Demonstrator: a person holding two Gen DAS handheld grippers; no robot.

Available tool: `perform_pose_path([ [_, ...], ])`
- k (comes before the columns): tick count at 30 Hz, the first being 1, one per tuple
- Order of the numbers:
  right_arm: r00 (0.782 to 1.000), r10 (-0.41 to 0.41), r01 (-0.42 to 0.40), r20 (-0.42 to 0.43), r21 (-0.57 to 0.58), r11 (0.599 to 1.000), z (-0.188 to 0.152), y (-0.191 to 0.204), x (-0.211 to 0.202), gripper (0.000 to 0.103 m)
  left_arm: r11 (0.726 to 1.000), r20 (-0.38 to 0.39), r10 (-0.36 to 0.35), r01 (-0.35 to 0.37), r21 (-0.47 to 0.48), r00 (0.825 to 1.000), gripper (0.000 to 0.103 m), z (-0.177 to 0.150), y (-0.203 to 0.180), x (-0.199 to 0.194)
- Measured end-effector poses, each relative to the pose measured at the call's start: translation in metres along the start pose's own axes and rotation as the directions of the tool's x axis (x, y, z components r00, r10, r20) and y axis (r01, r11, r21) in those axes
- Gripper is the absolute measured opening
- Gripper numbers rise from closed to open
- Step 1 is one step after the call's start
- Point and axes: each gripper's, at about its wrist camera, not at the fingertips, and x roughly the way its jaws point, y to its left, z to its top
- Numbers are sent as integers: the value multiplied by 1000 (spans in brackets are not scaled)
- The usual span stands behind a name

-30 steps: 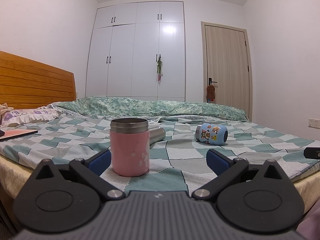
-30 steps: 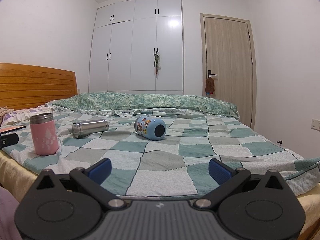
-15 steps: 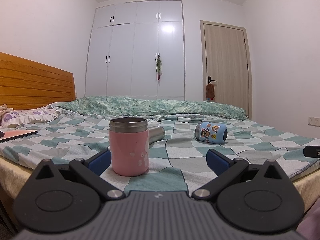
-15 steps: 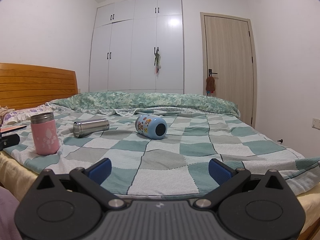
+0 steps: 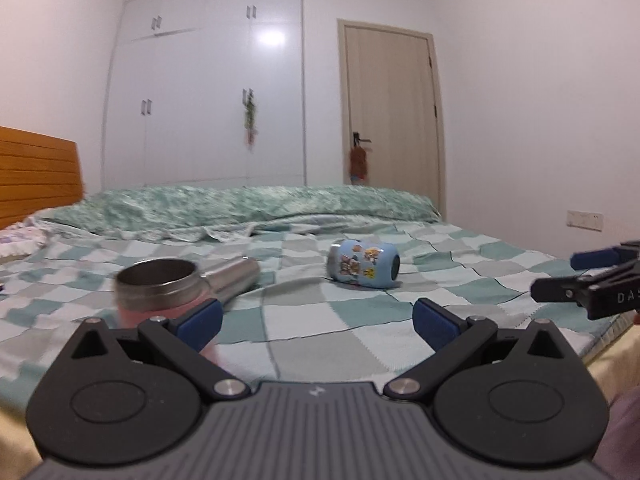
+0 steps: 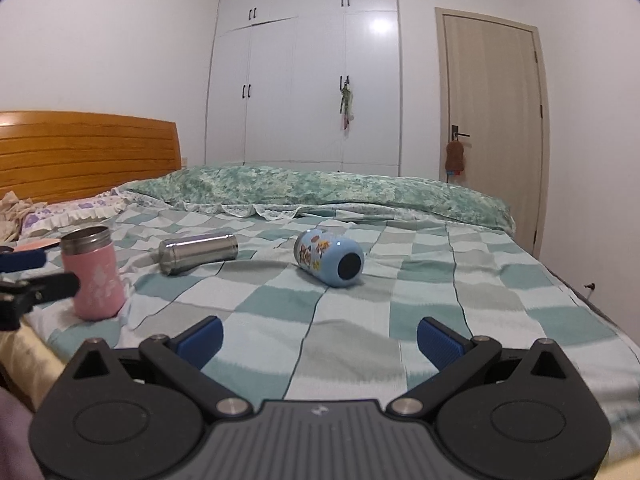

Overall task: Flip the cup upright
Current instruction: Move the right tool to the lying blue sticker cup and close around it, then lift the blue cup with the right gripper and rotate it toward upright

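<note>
Cups: three on the bed (image 6: 420, 312), one standing and two on their sides.
Pink cup (image 6: 96, 276): upright at the near left edge of the checked blanket, steel rim open at the top; pale flower print on its side. In the left wrist view it is blurred, partly behind that gripper's left finger.
Steel cup (image 6: 198, 251): on its side, beyond the pink one and to its right, apart from it.
Blue cup (image 6: 329, 257): on its side near the middle of the bed, dark round end facing the near right; cartoon stickers on its wall, no words legible.
Left gripper (image 5: 316, 316): jaws spread wide, holding nothing; raised beside the pink cup.
Right gripper (image 6: 319, 336): jaws spread wide, holding nothing; above the near edge of the bed, the blue cup well beyond it.
Writing: letters "DAS" on the right gripper's body, seen at the right edge of the left wrist view.
Wardrobe (image 6: 308, 76): white, far wall; eight dark handles.
Door (image 6: 494, 120): one, shut, far right.
</note>
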Motion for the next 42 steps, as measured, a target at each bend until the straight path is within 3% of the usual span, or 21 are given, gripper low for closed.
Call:
perform_pose_path([
  [9, 999, -1, -1, -32, -70, 998, 36, -9, 70, 103, 991, -54, -96, 100, 85, 994, 103, 19, -7, 92],
  [15, 997, 1, -9, -73, -98, 995, 61, -20, 124, 103, 979, -111, -159, 171, 108, 981, 103, 33, -5, 155],
  [23, 988, 14, -37, -152, -148, 988, 94, -23, 204, 103, 965, -151, -187, 210, 155, 971, 103, 39, 16, 214],
  [29, 970, 31, -78, -239, -186, 979, 108, -16, 269, 103, 953, -189, -182, 220, 207, 965, 103, 47, 41, 255],
  [36, 937, -27, -86, -348, -304, 949, 112, -1, 337, 103, 931, -278, -173, 248, 266, 945, 103, 58, 53, 299],
  [39, 920, -18, -111, -391, -304, 946, 111, -1, 356, 103, 931, -333, -165, 257, 258, 929, 103, 59, 56, 318],
  [42, 907, -11, -137, -422, -318, 938, 110, 1, 371, 103, 928, -336, -154, 253, 275, 929, 103, 58, 59, 327],
])
